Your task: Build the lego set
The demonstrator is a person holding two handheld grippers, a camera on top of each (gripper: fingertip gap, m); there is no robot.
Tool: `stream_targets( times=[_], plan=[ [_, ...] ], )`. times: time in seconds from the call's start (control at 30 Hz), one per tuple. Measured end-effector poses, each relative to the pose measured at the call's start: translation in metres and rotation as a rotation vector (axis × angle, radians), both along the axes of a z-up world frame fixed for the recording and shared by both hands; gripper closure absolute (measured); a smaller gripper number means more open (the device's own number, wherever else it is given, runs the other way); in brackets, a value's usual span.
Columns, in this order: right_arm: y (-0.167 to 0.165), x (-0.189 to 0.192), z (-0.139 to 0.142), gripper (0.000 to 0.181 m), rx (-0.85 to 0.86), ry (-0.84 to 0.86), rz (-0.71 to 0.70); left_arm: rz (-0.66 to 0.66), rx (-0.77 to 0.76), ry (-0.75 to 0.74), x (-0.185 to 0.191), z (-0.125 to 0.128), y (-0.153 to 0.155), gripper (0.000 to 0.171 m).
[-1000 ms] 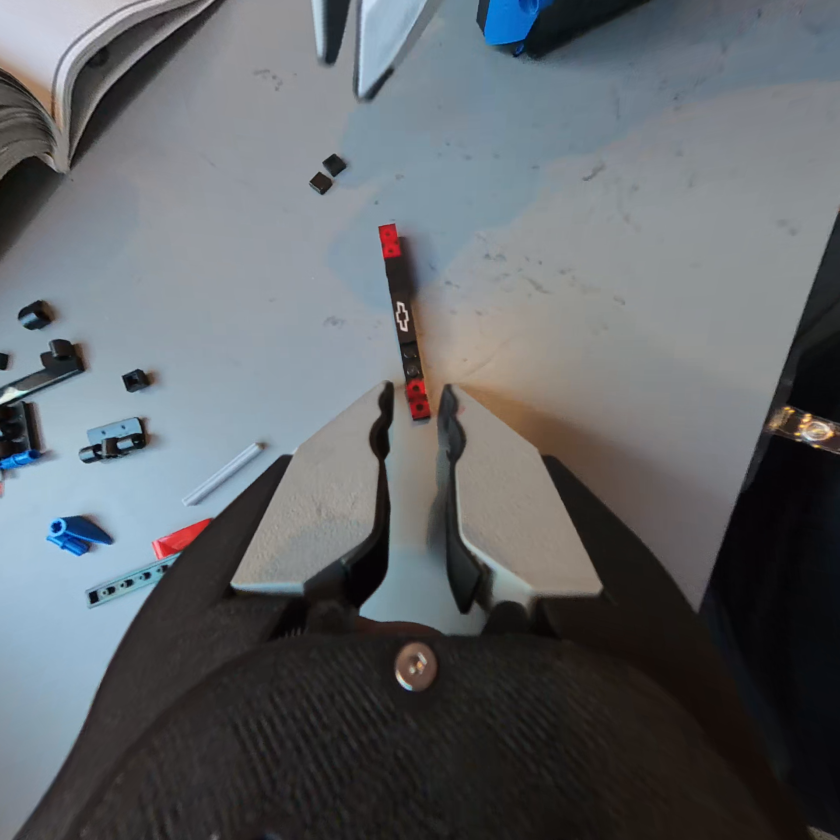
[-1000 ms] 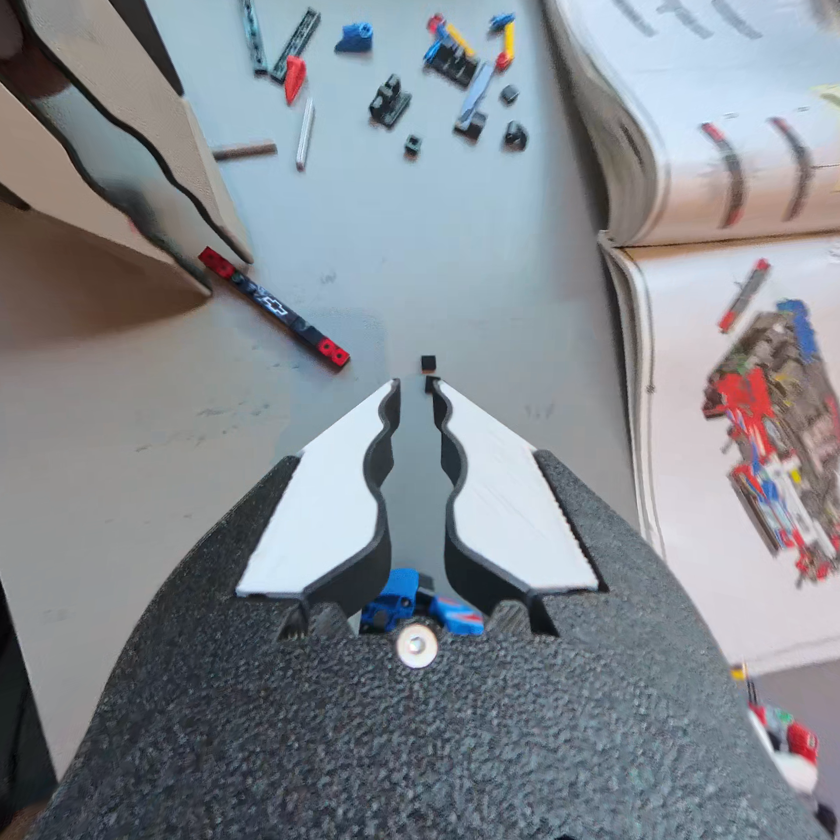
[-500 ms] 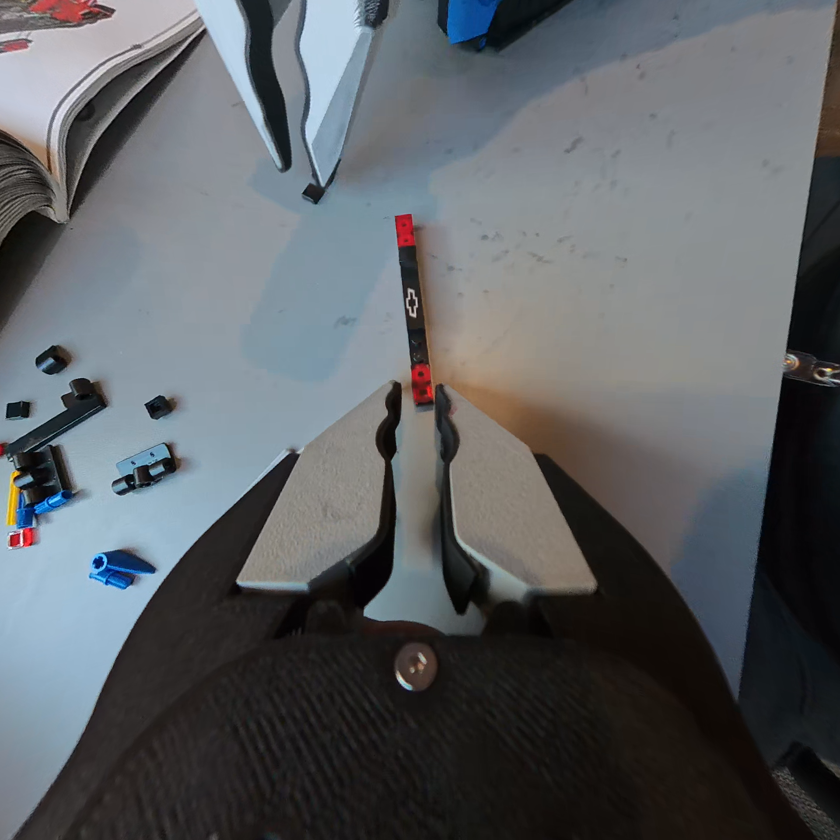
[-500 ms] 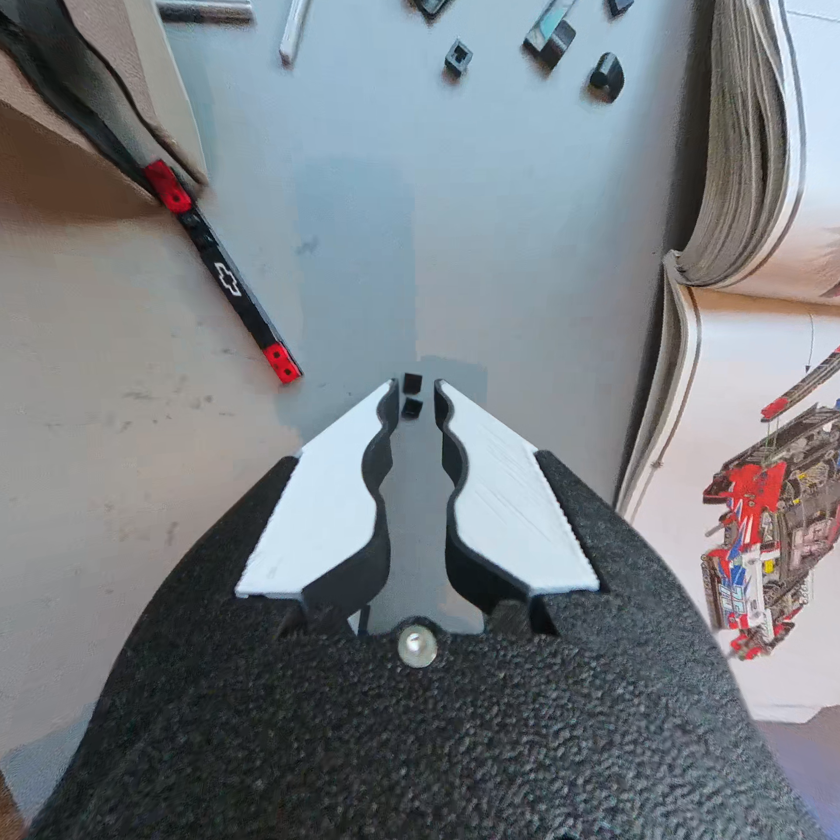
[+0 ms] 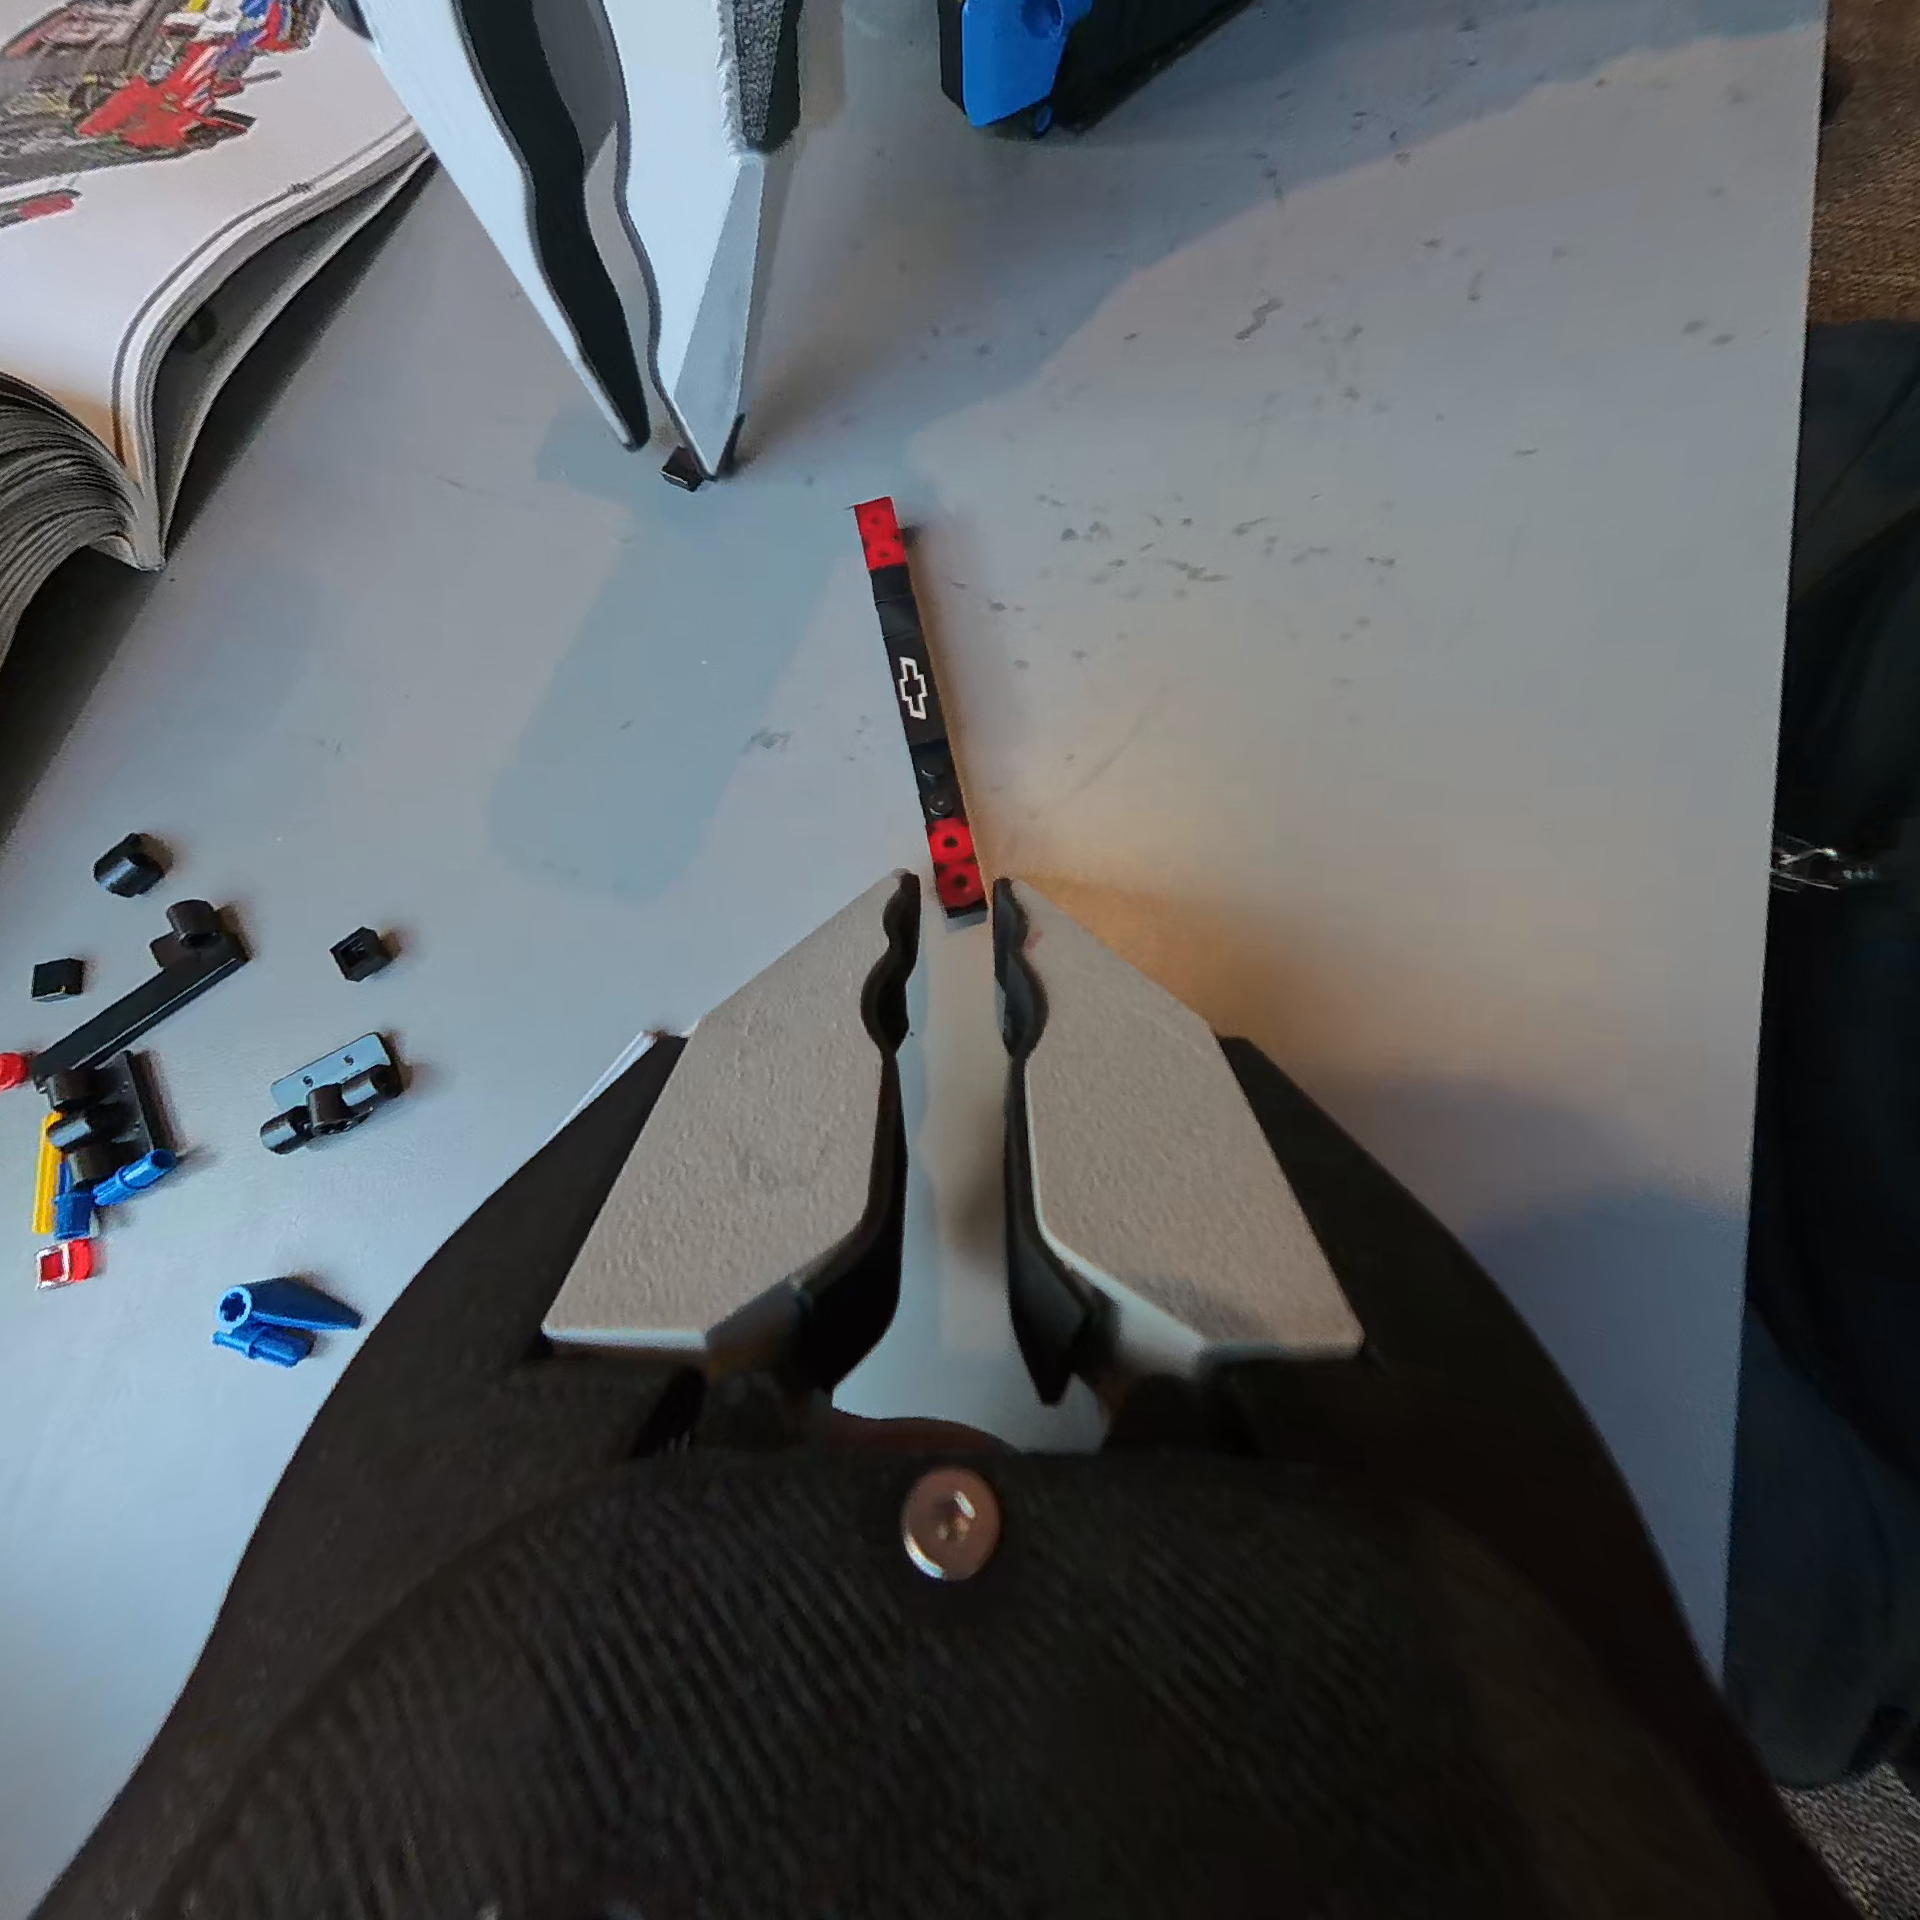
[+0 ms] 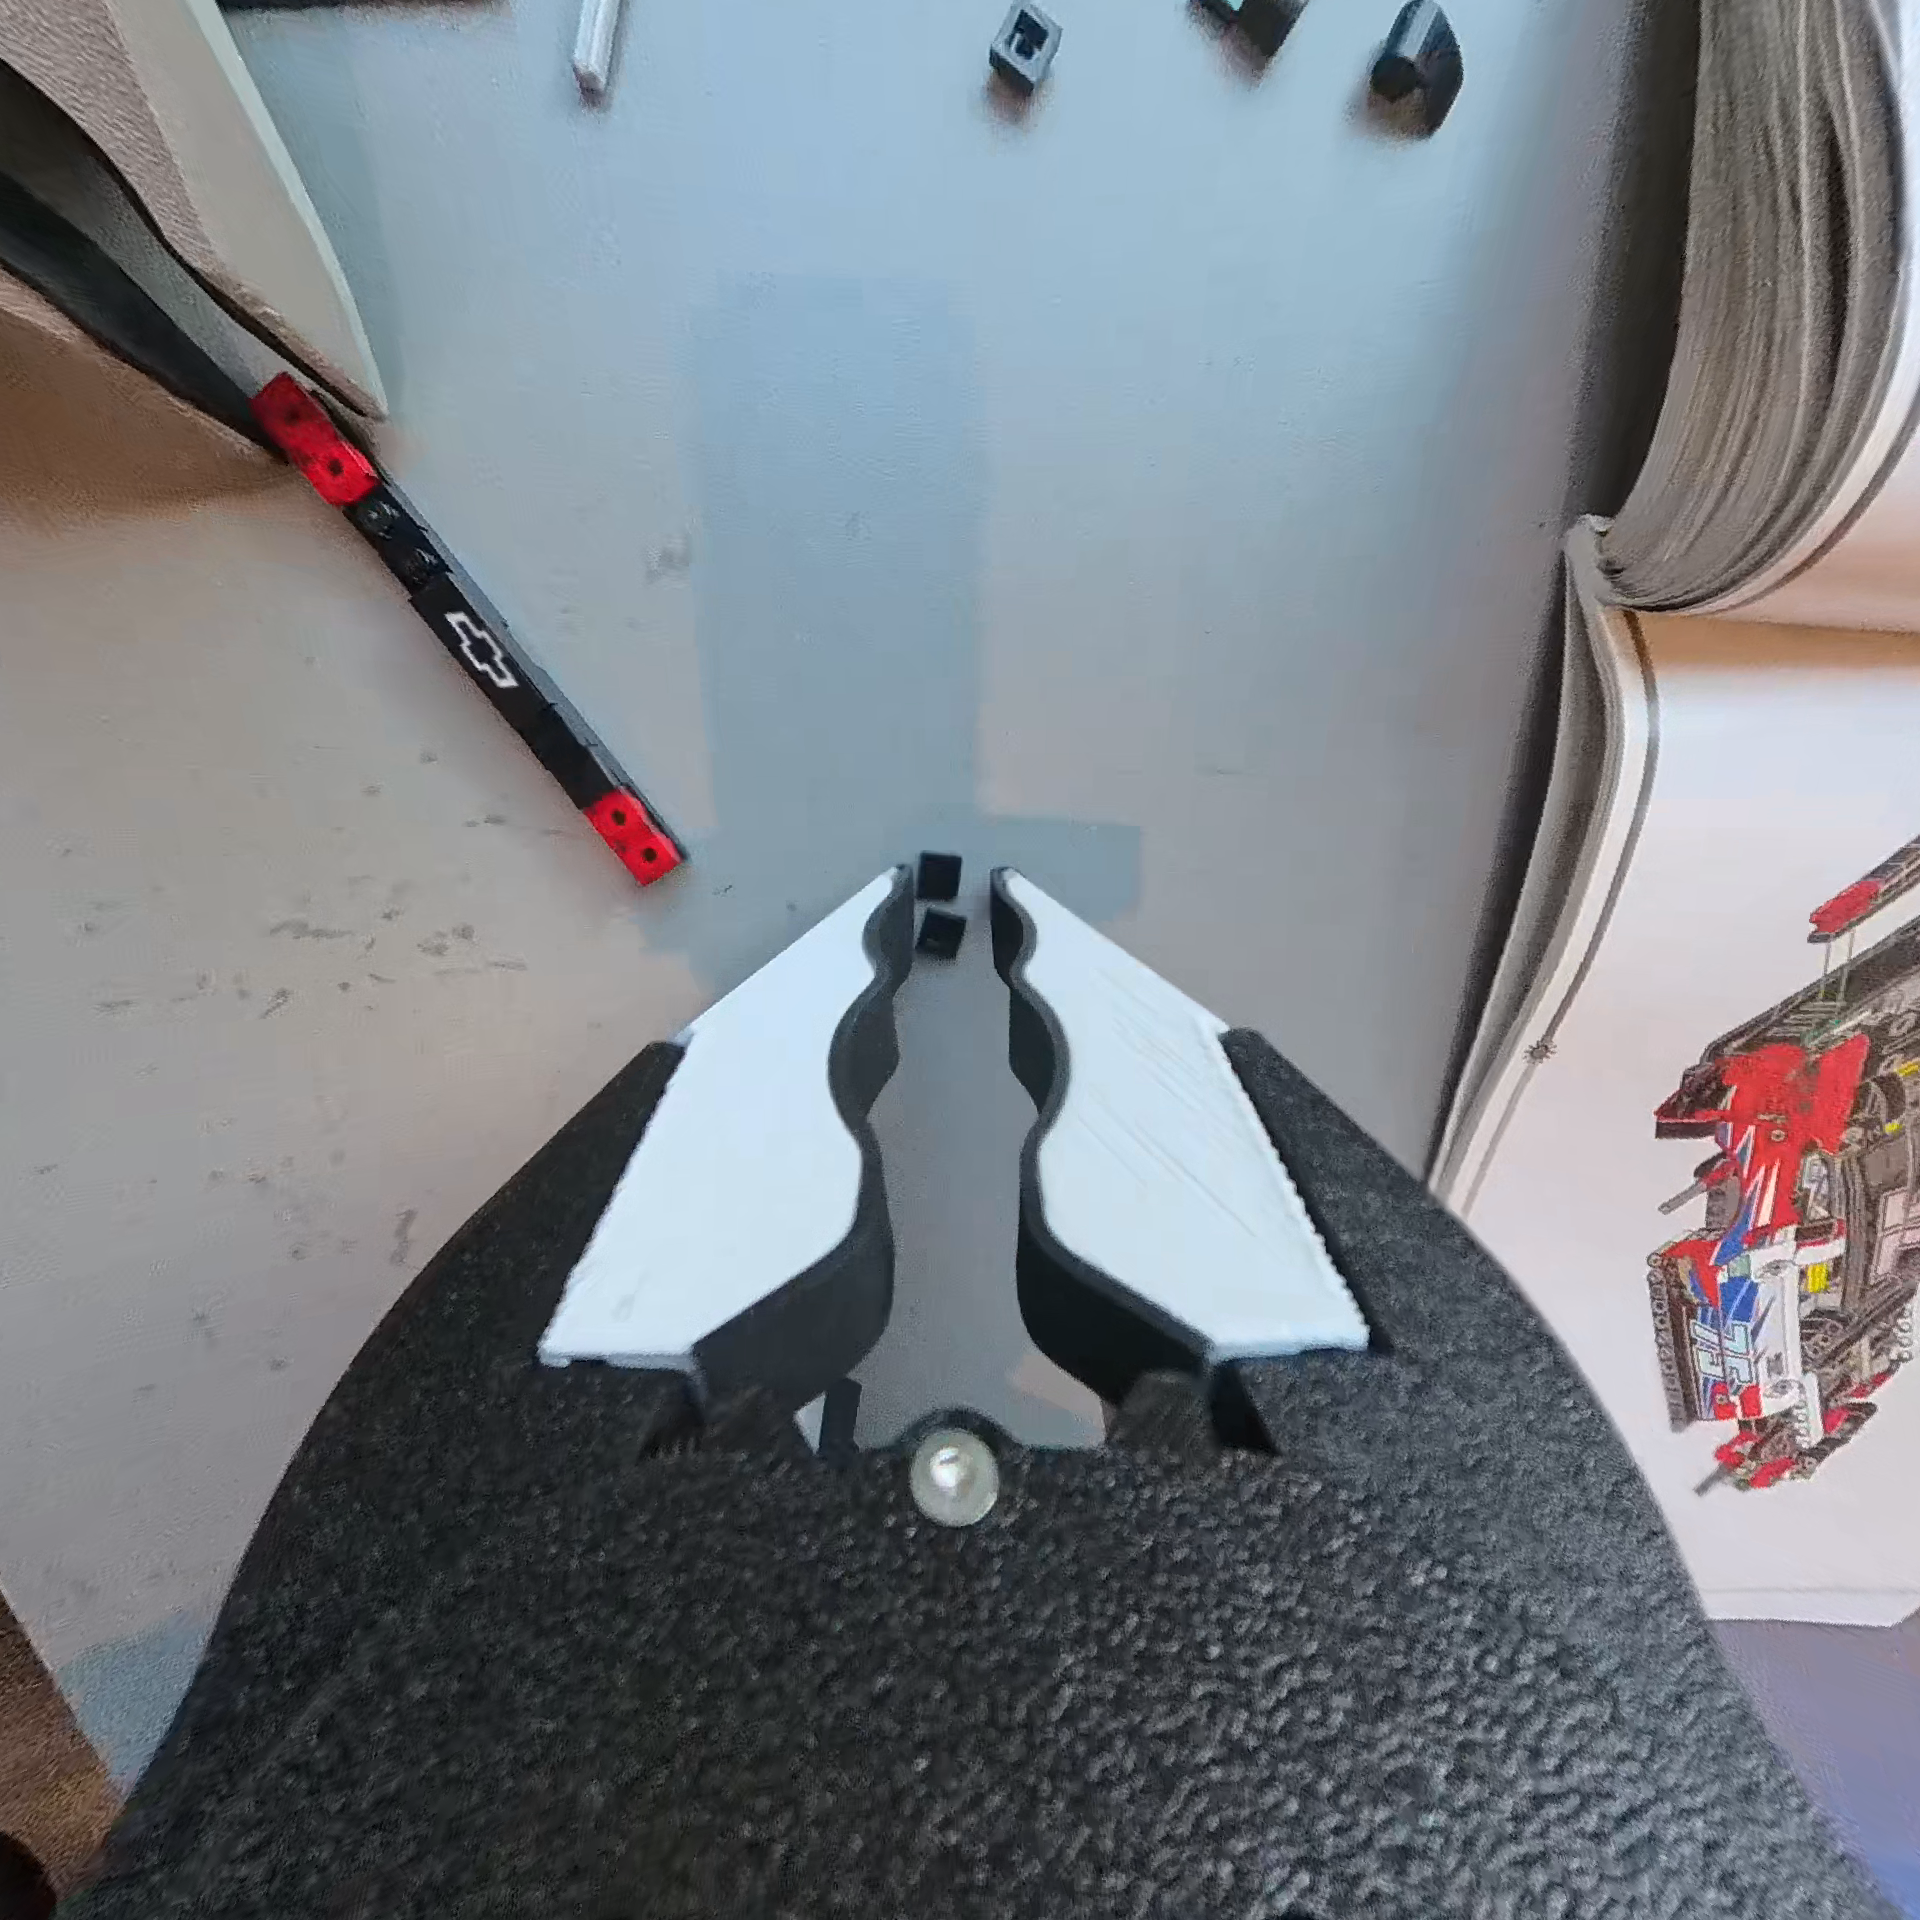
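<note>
The left gripper is low over the grey table, its jaws a narrow gap apart with the near red end of the black strip lying just between the tips — whether they touch it I cannot tell. The strip lies flat, red at both ends, a white outline emblem at its middle. The right gripper has its jaws slightly open around two tiny black pieces on the table, not pinched. An open instruction book lies to its right. Loose parts — black, blue, yellow, red — are scattered well to the left of the left gripper.
</note>
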State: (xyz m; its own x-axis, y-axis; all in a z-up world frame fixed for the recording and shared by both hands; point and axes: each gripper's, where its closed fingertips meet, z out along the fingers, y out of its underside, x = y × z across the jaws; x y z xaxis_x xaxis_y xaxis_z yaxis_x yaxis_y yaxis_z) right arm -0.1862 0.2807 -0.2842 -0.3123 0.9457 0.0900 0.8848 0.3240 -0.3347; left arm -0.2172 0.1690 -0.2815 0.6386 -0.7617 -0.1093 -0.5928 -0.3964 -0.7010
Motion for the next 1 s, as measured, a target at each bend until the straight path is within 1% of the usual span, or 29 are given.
stream_targets(
  times=[0.03,0.07,0.27,0.4,0.5,0.57,0.7,0.8,1.0],
  plan=[
    [-0.001,0.000,-0.001,0.169,-0.005,0.003,0.002,-0.002,0.001,0.000,0.000,0.000,0.000,0.161],
    [-0.001,-0.001,-0.001,0.174,-0.009,0.011,0.003,-0.003,0.001,-0.001,0.000,0.000,0.000,0.161],
    [-0.001,-0.002,-0.001,0.175,-0.031,0.021,0.013,-0.004,-0.005,-0.009,-0.001,0.000,0.000,0.159],
    [-0.001,-0.005,0.005,0.175,0.032,0.048,0.075,0.004,-0.019,-0.022,-0.003,0.000,0.003,0.155],
    [-0.026,-0.014,0.023,0.175,0.018,0.144,0.189,-0.007,-0.032,-0.032,-0.002,0.000,0.003,0.156],
    [-0.043,-0.016,0.028,0.175,0.006,0.170,0.240,-0.014,-0.033,-0.033,0.000,0.000,0.004,0.157],
    [-0.071,-0.016,0.024,0.175,0.002,0.153,0.302,-0.023,-0.041,-0.038,0.002,0.000,0.006,0.157],
    [-0.087,-0.018,0.021,0.175,0.015,0.150,0.351,-0.032,-0.041,-0.036,0.003,-0.001,0.006,0.165],
    [-0.094,-0.023,0.014,0.175,0.028,0.114,0.352,-0.040,-0.052,-0.045,0.004,-0.001,0.007,0.166]
  ],
)
